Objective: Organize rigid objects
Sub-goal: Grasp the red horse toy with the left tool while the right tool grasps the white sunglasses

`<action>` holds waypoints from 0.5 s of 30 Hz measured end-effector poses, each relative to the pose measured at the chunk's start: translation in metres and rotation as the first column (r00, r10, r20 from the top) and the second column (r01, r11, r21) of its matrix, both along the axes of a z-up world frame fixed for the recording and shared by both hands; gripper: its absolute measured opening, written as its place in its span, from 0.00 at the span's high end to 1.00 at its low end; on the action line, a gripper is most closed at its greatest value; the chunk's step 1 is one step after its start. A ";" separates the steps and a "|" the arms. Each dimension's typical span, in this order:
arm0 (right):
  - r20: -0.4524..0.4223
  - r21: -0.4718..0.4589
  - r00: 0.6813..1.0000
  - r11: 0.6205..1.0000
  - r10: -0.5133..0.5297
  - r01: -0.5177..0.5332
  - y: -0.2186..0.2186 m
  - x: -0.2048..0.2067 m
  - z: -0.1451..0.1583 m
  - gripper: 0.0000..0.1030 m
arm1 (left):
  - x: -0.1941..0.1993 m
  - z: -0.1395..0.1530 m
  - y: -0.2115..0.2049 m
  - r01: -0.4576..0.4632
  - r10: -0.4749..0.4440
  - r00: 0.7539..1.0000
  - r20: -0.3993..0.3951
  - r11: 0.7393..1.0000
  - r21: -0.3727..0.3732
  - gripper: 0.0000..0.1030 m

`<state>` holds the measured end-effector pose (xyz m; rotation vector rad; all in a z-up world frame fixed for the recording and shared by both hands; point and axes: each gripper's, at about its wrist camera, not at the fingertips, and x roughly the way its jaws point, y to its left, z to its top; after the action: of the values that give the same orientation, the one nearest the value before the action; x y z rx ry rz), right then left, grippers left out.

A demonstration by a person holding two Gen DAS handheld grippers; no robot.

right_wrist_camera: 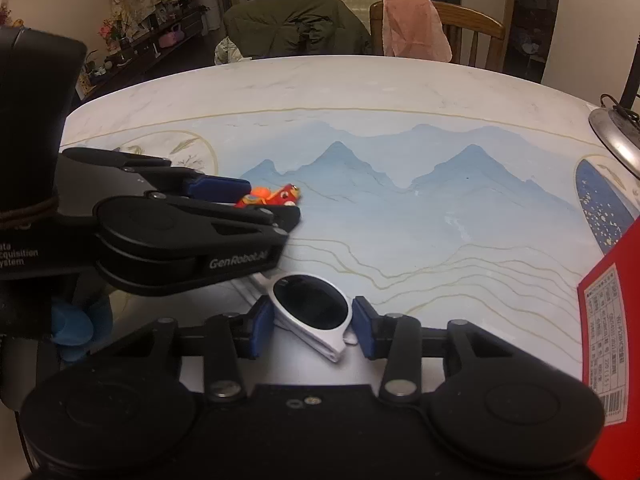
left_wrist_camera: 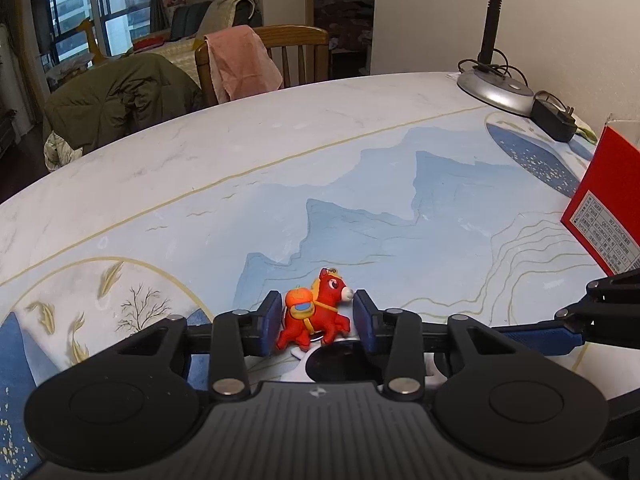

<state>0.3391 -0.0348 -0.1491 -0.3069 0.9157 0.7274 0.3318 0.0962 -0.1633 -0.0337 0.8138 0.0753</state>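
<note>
While the left gripper (left_wrist_camera: 316,312) clamps its blue pads on a small toy horse (left_wrist_camera: 318,306), the right gripper (right_wrist_camera: 312,318) brackets a pair of white glasses (right_wrist_camera: 310,308) lying on the table (right_wrist_camera: 400,92).

Going left to right in the left wrist view, a green jacket (left_wrist_camera: 120,100) slumps over a seat, a pink towel (left_wrist_camera: 240,60) hangs on a wooden chair (left_wrist_camera: 296,48), and a lamp (left_wrist_camera: 494,88) with a ribbed black neck and round metal base stands by a black plug block (left_wrist_camera: 554,118). At the far right a red box (left_wrist_camera: 596,196) with a printed label stands upright.

Glossy and rubbery, the horse is red with an orange pumpkin and a blue pack on its back. It stands upright between the pads, its long axis across the jaws, nose toward the right pad, and the pads press tail and muzzle.

Hard and smooth, the glasses have dark oval lenses and folded arms. They lie near the table's front edge, long axis slanting from upper left to lower right. Whether the right pads actually press on the frame I cannot tell; they stand just beside each end.

The tabletop is smooth, printed with pale blue mountains.
</note>
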 end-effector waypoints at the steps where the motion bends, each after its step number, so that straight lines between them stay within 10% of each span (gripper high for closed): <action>1: 0.001 0.003 1.000 1.000 0.000 0.000 -0.001 -0.001 0.000 0.62 | -0.001 0.001 0.001 -0.006 0.006 1.000 0.001 1.000 -0.001 0.65; 15: 0.001 0.050 0.999 0.998 -0.046 0.046 -0.024 -0.016 0.020 0.67 | -0.038 0.030 0.028 -0.095 0.097 0.995 0.019 0.993 -0.069 0.65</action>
<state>0.3231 -0.0591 -0.1291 -0.2416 0.8980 0.7063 0.2933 0.1237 -0.1329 -0.1380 0.7917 0.1376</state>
